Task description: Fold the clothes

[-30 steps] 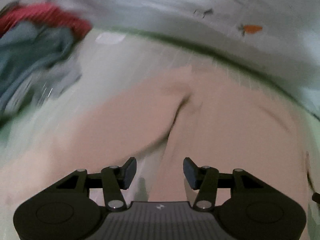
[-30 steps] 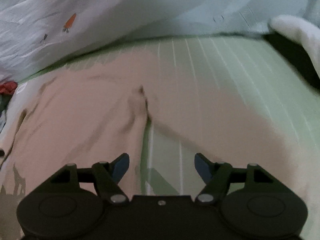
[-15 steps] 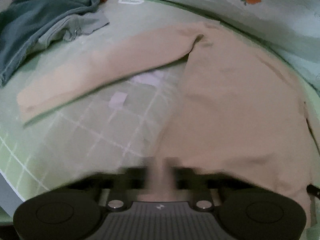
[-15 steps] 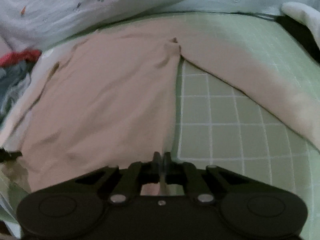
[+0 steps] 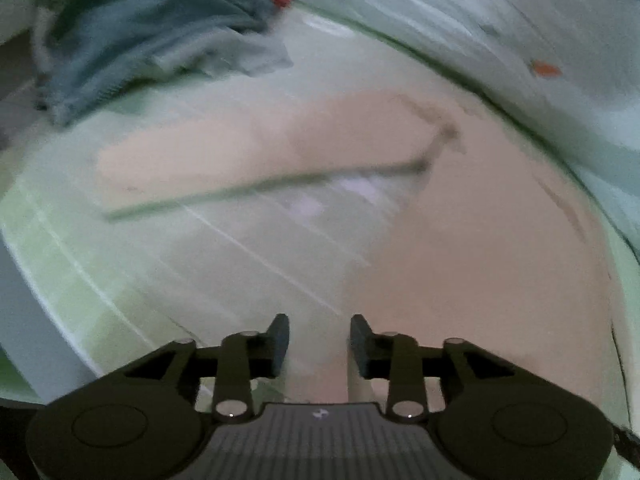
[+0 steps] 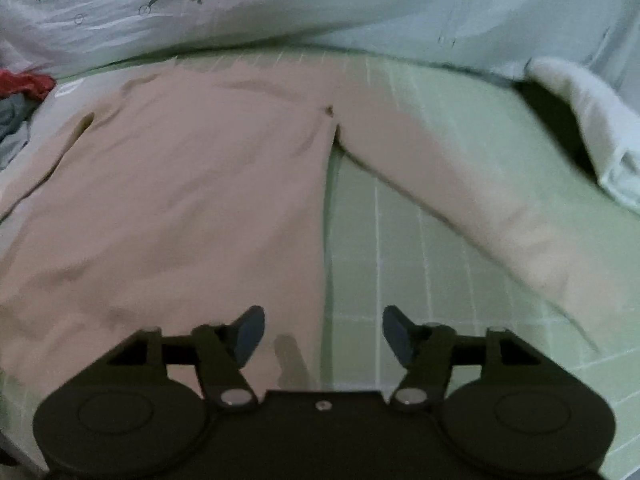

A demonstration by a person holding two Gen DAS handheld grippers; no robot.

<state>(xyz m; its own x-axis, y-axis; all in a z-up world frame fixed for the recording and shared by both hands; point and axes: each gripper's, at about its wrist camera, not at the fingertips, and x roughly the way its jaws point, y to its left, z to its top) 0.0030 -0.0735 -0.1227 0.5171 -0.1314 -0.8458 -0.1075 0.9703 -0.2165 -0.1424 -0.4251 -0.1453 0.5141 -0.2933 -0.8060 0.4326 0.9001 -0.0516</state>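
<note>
A beige long-sleeved top [image 6: 192, 200] lies spread flat on the green checked sheet [image 6: 384, 248], sleeves angled out to both sides. In the left wrist view the top [image 5: 480, 248] fills the right half, its left sleeve [image 5: 248, 148] stretching left; this view is motion-blurred. My left gripper [image 5: 319, 344] is open and empty above the top's lower left edge. My right gripper [image 6: 323, 336] is open and empty above the top's lower right edge, with the right sleeve [image 6: 472, 200] running off to the right.
A pile of blue-grey and red clothes [image 5: 152, 28] lies at the far left of the bed. A pale quilt with carrot prints [image 6: 208, 4] runs along the far side. A white folded cloth [image 6: 592, 120] lies at the right.
Both grippers were shut on the top's lower edge half a second ago; now both are open and hold nothing. The left view has swung and blurred.
</note>
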